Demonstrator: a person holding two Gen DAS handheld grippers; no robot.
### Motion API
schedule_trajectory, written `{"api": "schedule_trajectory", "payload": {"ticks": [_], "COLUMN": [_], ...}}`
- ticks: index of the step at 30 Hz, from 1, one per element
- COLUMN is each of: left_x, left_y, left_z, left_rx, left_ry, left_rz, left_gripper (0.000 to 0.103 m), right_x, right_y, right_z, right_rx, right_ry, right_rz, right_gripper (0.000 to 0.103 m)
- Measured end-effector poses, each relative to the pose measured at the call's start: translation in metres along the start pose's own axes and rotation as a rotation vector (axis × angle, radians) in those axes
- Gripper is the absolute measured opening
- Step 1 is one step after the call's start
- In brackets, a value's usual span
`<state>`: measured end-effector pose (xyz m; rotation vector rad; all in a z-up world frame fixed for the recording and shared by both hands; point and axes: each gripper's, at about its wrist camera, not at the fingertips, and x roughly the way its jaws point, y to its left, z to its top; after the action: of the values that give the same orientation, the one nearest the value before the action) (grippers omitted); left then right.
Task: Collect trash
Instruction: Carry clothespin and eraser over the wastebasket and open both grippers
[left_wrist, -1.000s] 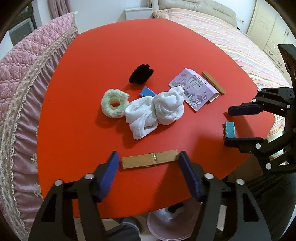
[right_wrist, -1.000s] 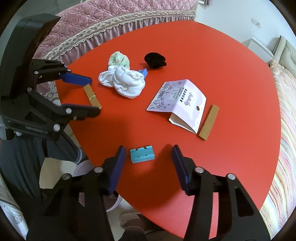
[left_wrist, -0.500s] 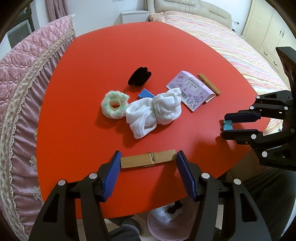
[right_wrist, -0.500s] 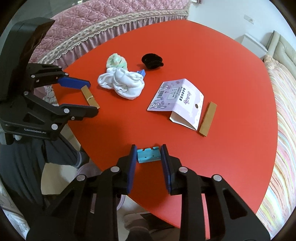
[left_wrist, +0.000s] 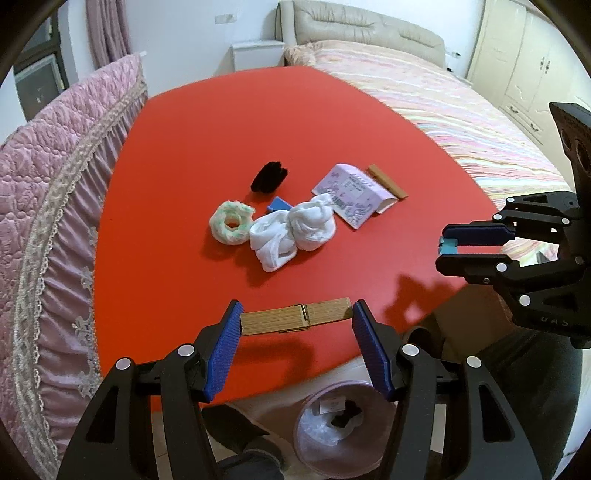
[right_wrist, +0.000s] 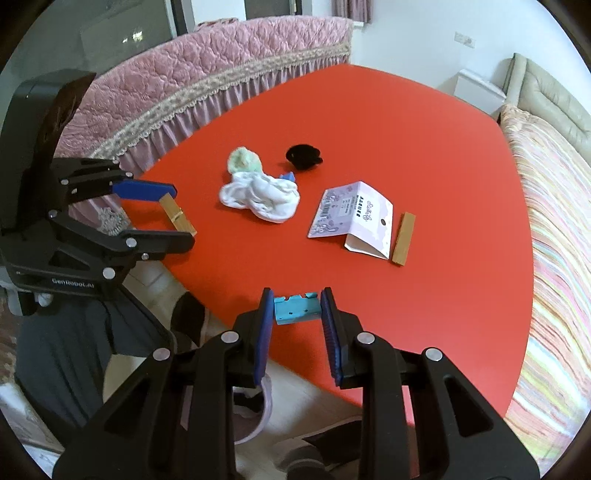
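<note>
Both grippers have something clamped right now, and both are angled steeply down over the near edge of the red table (left_wrist: 177, 155).

The left gripper (left_wrist: 295, 321) has its blue pads pressed on the two ends of a wooden clothespin (left_wrist: 295, 316), so the pin sits crosswise between the fingers and the jaws stay fairly wide. In the right wrist view the same pin (right_wrist: 177, 214) looks lifted a bit off the table, near the left edge.

The right gripper (right_wrist: 296, 312) is pinched narrow on a small teal plastic piece (right_wrist: 296, 309), with notches along its top edge. It's held over the near table edge.

Below the table, on the floor, there's a pale pink trash bin (left_wrist: 338, 421) with some bits already in it, roughly under the left gripper.

Still on the table, mid area: a white crumpled sock (left_wrist: 291, 230), a green-and-white fluffy scrunchie (left_wrist: 232, 221) on its left, a black scrunchie (left_wrist: 269, 176) further back, a small blue piece (left_wrist: 279, 204) tucked behind the sock, a purple cartoon-print package card (left_wrist: 351, 195) to the right, and a wooden stick (left_wrist: 388, 181) just beside it.
</note>
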<state>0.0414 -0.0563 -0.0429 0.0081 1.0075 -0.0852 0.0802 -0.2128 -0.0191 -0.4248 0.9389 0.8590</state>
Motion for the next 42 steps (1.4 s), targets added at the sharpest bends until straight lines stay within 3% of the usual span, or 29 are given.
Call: {"api": "schedule_trajectory", "payload": {"ticks": [12, 25, 42], "left_x": [-0.042, -0.058, -0.054], "left_y": [-0.013, -0.026, -0.03], "left_z": [-0.046, -0.122, -0.142], "left_rx": [0.005, -0.017, -0.02], "left_ry": [-0.034, 0.019, 0.047], "left_rz": [-0.053, -0.126, -0.172], "left_gripper": [0.059, 0.059, 0.059], "right_x": [-0.045, -0.047, -0.037], "right_y": [0.045, 0.09, 0.104], "right_z": [-0.037, -0.105, -0.121], "right_rx": [0.067, 0.11, 0.116], "right_ry": [-0.058, -0.007, 0.033], "right_rz": [0.011, 0.054, 0.108], "right_gripper": [0.026, 0.026, 0.026]}}
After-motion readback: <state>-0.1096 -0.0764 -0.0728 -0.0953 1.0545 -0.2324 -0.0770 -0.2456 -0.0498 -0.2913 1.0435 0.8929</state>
